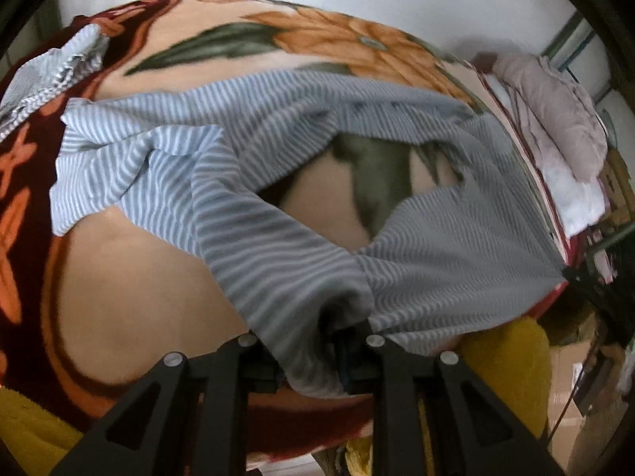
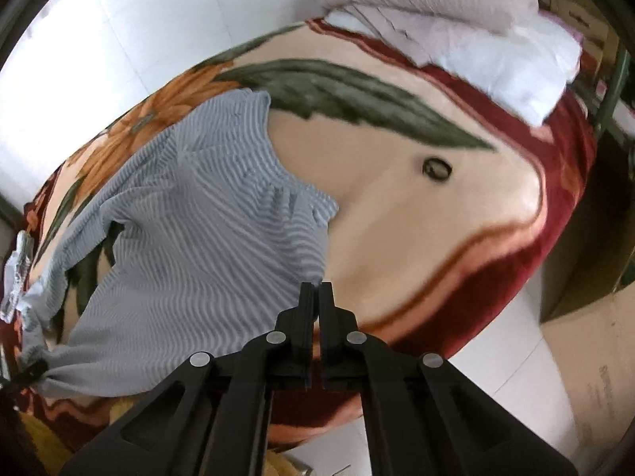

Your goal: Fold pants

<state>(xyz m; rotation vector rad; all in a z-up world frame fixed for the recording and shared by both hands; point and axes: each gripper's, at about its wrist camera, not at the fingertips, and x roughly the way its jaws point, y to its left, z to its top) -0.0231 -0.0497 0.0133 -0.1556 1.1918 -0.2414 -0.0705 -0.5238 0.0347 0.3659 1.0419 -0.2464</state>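
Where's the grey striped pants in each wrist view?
Left wrist: grey striped fabric pants span the middle, bunched into the left tool at bottom centre.
Right wrist: left half, reaching the right tool.
Shared landmark: pink and white folded bedding.

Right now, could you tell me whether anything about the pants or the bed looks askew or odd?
Yes: the striped pants lie crooked and bunched on the floral blanket, legs splayed with blanket showing between them. A small dark ring also sits loose on the blanket.
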